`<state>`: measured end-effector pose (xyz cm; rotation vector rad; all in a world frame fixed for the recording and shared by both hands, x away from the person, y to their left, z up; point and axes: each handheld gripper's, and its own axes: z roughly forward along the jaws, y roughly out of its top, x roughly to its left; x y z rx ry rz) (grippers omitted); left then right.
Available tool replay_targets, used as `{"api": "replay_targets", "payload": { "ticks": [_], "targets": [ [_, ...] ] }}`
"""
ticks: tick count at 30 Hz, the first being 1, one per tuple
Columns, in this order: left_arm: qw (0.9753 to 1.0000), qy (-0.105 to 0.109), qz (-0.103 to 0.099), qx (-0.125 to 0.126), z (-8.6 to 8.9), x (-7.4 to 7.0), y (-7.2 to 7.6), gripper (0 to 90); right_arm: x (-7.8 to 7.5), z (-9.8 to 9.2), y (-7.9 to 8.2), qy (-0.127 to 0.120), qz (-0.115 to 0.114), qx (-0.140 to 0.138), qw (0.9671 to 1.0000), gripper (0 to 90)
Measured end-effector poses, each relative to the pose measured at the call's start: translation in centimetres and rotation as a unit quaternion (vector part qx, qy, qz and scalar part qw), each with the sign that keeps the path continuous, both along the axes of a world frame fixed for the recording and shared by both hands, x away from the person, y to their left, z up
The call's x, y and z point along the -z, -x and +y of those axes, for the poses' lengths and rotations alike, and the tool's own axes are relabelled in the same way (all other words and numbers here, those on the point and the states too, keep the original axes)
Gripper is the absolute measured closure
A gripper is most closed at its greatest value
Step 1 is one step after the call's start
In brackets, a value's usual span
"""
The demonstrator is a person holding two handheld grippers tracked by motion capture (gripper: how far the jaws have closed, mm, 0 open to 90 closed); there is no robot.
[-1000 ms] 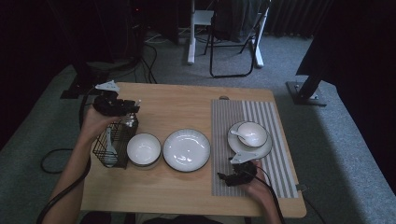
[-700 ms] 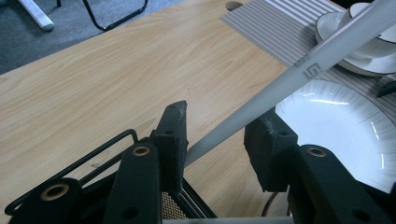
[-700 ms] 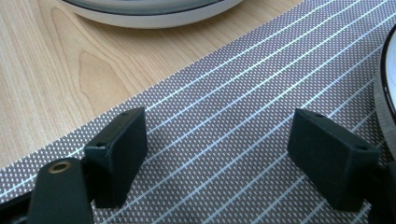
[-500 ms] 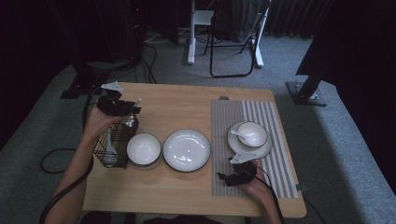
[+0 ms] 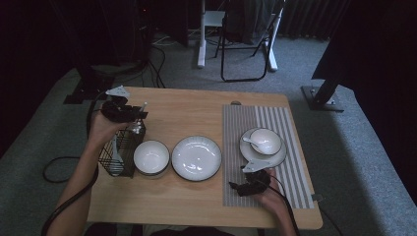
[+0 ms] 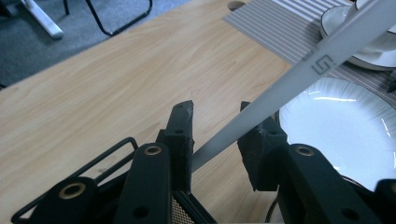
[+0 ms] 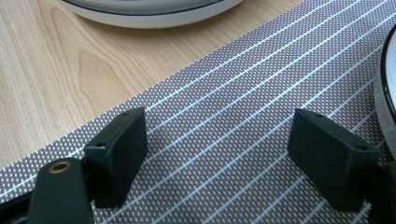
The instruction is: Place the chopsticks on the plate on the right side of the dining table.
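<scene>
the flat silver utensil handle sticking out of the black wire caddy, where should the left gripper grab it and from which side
Grip the flat silver utensil handle low on its shaft, just above the black wire caddy, coming from above. It leans out tilted with its broad faces toward the jaws, so flat pads should seat well. The left gripper already straddles it there, though I cannot tell if it is clamped.

High view looks forward-down over table (image 5: 196, 105); gripper views sit low, close; all share plate (image 5: 196, 157) at 6 o'clock.
</scene>
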<state>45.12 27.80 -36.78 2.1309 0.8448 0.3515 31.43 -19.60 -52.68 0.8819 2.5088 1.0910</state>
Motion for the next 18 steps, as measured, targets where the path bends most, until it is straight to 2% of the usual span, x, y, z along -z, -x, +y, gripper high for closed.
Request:
{"api": "replay_targets", "payload": {
  "ticks": [7,14,18],
  "targets": [
    [0.9994,0.002,-0.036,0.004,-0.2,-1.3,0.7,71.7,0.0,0.0,0.0,0.000,0.000,0.000,1.0000,19.5],
    [0.9971,0.003,-0.076,0.001,-0.4,-2.9,1.4,75.5,0.0,0.0,0.0,0.000,0.000,0.000,1.0000,19.4],
    [0.9949,0.007,-0.101,-0.003,-0.5,-3.9,1.8,77.7,0.0,0.0,0.0,0.000,0.000,0.000,1.0000,19.5]
  ]
}}
